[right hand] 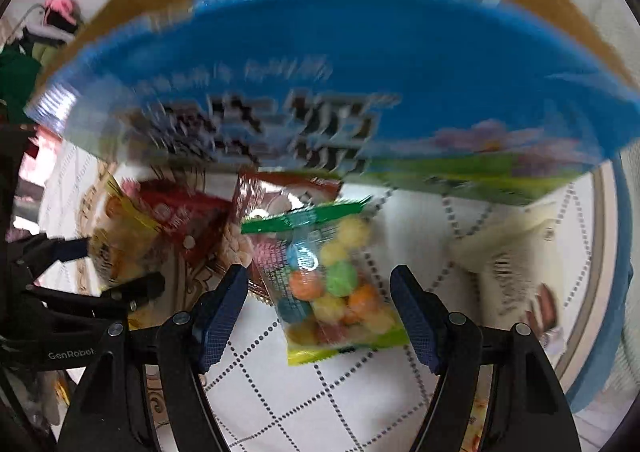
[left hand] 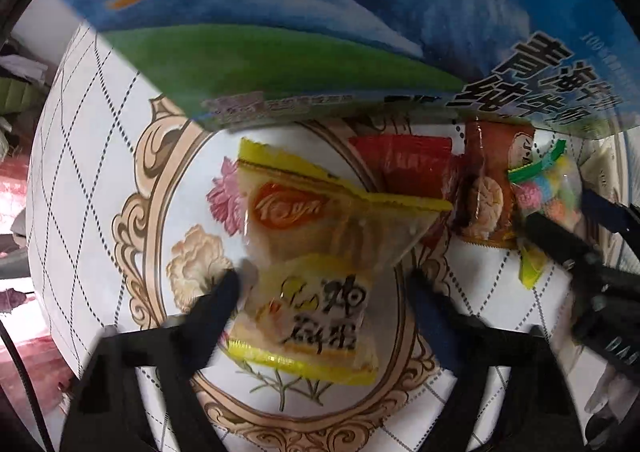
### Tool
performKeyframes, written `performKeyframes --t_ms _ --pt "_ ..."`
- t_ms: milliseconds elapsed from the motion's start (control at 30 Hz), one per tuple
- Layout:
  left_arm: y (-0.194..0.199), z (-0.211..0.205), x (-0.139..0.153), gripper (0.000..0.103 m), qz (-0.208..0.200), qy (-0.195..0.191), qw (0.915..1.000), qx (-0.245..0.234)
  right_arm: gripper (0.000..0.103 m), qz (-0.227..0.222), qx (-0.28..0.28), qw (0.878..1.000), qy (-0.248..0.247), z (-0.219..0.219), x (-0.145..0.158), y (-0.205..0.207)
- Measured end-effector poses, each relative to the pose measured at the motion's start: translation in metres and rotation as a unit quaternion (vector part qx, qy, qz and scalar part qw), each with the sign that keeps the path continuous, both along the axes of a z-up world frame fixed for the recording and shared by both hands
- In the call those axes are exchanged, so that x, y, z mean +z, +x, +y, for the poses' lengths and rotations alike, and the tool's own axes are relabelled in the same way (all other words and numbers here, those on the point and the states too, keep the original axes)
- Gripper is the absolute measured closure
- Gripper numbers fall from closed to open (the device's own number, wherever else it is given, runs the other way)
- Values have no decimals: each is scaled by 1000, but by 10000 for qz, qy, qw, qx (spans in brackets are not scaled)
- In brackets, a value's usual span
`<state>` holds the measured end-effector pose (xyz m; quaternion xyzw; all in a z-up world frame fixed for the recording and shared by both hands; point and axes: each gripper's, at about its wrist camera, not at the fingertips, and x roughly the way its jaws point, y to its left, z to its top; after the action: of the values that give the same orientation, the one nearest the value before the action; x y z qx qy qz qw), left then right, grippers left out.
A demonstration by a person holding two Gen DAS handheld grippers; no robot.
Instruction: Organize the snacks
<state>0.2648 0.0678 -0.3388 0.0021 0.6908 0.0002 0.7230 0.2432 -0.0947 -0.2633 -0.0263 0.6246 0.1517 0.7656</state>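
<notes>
With the snacks not yet boxed, the left gripper (left hand: 324, 288) straddles, jaws spread, the yellow-edged clear cake packet (left hand: 308, 268) on the patterned tablecloth (left hand: 80, 172), while the right gripper (right hand: 320, 292), equally spread, straddles the clear bag of coloured puffs (right hand: 336, 284) beside the blue printed cardboard box (right hand: 360, 52).

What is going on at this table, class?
A person with a claw in each hand is sorting snacks beside a blue carton. The left claw straddles a yellow-edged cake packet lying on the patterned tablecloth. The right claw straddles a clear bag of coloured candy balls. Neither packet looks lifted yet.
</notes>
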Motion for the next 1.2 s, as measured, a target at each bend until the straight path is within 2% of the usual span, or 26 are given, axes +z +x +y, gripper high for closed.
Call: performKeyframes --t_ms 33,67,267,467,567,667,933,1200 --pt "0 0 -1 52 4 36 10000 18 37 3 12 10000 -51 2 -4 -1" --pt "0 2 -2 53 -9 -25 9999 106 38 6 -1 9999 -111 2 -7 -2" --pt "-35 27 -5 55 58 -357 9966 734 45 339 -293 9989 147 -17 -8 -17" --pt "-93 40 -29 55 557 -694 9890 1183 45 1005 -432 9933 369 -39 -25 -67" --pt "-103 40 -38 52 555 -657 9895 1162 45 1220 -437 9908 391 -43 -35 -87" --pt "-104 29 -46 50 565 -524 9919 1010 45 1226 -452 9910 300 -42 -44 -101" --pt "-102 -20 -67 47 565 -150 9956 728 41 1237 -497 9910 125 -31 -58 -106" --pt "-101 -33 -66 49 478 -56 9960 748 36 1032 -274 9939 -272 4 -72 -108"
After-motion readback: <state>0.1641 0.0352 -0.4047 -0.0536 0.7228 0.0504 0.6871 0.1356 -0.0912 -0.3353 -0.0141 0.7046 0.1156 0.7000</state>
